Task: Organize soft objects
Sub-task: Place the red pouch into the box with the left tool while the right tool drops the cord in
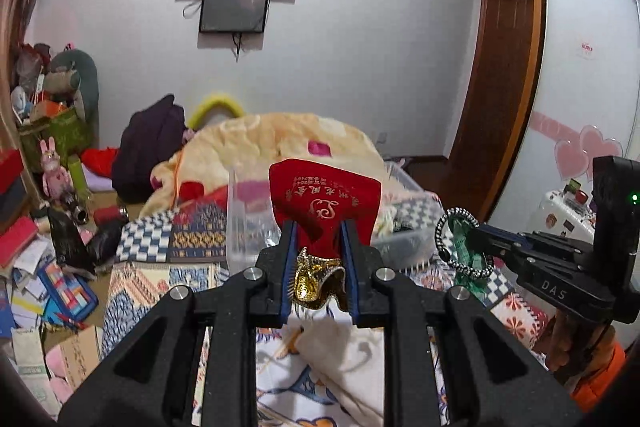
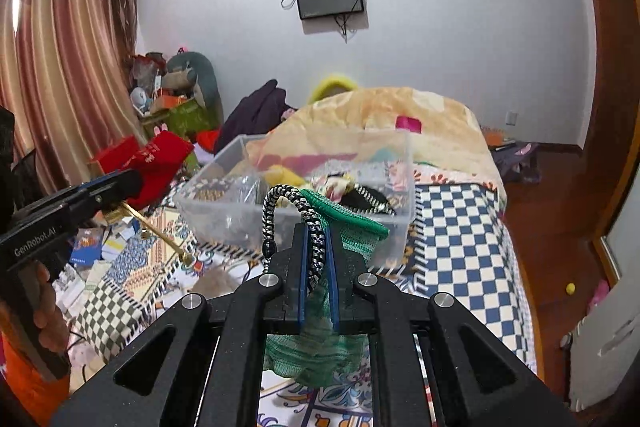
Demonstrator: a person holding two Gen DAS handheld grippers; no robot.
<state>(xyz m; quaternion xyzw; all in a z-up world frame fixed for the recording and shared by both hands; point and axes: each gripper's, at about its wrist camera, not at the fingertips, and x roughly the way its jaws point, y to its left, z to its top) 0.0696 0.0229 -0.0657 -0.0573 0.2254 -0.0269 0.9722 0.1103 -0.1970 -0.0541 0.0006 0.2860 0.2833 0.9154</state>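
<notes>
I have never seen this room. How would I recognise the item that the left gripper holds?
Start at the clear plastic box on the patchwork bed cover. Just in front of it, the left gripper pinches a red pouch. Unlike the green mesh bag in the right gripper, it has gold lettering and a gold trim.

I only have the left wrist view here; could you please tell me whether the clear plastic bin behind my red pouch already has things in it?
Observer: Yes. The right wrist view looks into the clear plastic bin, and soft items already lie inside.
Operator: Thank you. What is the right gripper clamping?
Observer: The right gripper is shut on a green mesh bag together with its black-and-white braided cord.
Operator: Does anything hang below my left gripper?
Observer: A gold tassel cord trails down from the red pouch in the left gripper, over the patterned bedspread.
</notes>
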